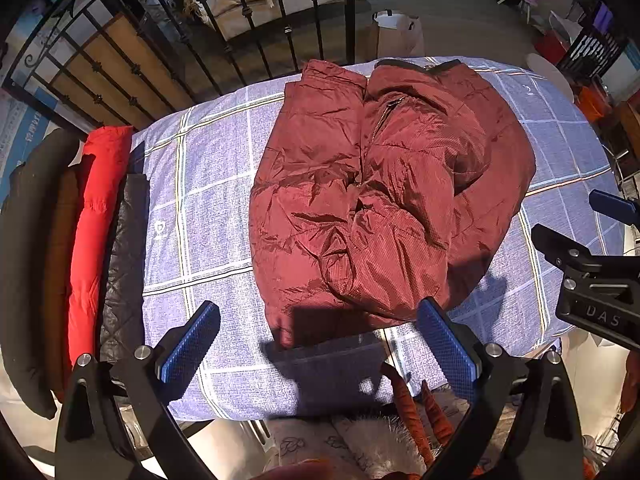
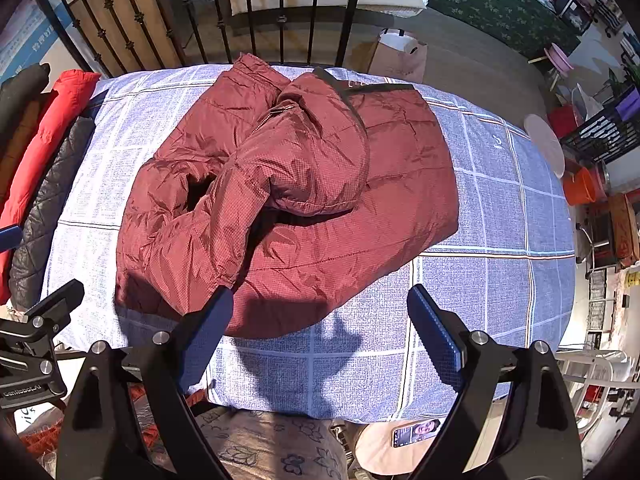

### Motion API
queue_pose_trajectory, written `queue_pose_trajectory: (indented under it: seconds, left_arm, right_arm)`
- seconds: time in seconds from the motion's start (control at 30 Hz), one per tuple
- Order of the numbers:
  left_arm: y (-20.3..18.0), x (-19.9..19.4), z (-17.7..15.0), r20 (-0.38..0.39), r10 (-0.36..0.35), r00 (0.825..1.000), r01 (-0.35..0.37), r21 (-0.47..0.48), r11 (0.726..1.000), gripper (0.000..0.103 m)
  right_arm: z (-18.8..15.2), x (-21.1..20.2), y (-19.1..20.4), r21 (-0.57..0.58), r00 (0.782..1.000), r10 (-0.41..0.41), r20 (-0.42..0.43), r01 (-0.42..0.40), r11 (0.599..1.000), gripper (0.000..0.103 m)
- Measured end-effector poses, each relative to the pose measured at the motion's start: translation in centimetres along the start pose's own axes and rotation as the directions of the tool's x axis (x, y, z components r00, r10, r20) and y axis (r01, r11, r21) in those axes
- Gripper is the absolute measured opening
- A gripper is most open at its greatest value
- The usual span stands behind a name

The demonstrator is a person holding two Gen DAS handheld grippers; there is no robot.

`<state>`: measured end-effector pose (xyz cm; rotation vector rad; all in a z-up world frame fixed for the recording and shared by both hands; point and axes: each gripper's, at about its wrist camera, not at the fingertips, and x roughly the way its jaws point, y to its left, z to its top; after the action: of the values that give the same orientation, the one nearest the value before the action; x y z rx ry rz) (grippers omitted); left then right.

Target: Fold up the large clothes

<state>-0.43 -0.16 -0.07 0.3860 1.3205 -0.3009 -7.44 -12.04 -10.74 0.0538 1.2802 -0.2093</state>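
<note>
A dark red padded jacket (image 1: 372, 196) lies partly folded on a table under a blue checked cloth (image 1: 208, 208), its sleeves laid over the body and its zip facing up. It also shows in the right wrist view (image 2: 288, 208). My left gripper (image 1: 320, 350) is open and empty, above the table's near edge just short of the jacket's hem. My right gripper (image 2: 320, 332) is open and empty, its left finger by the jacket's near hem. The right gripper also shows at the right edge of the left wrist view (image 1: 592, 264).
A red jacket (image 1: 96, 216), a dark quilted jacket (image 1: 126, 264) and other dark clothes lie piled at the table's left end. A black iron railing (image 1: 248, 20) stands behind the table. A paper bag (image 2: 400, 56) stands on the floor beyond. A phone (image 2: 416, 432) lies below the near edge.
</note>
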Motion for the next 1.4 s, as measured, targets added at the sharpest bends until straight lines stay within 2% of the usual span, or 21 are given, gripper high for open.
queue_pose_trajectory:
  seconds: [1.4]
  left_arm:
    - [0.52,0.43,-0.63,-0.011,-0.001,1.0,0.001,0.0,1.0,0.097]
  right_arm:
    - [-0.09,0.27,0.67,-0.009,1.0,0.003,-0.003,-0.004,1.0,0.088]
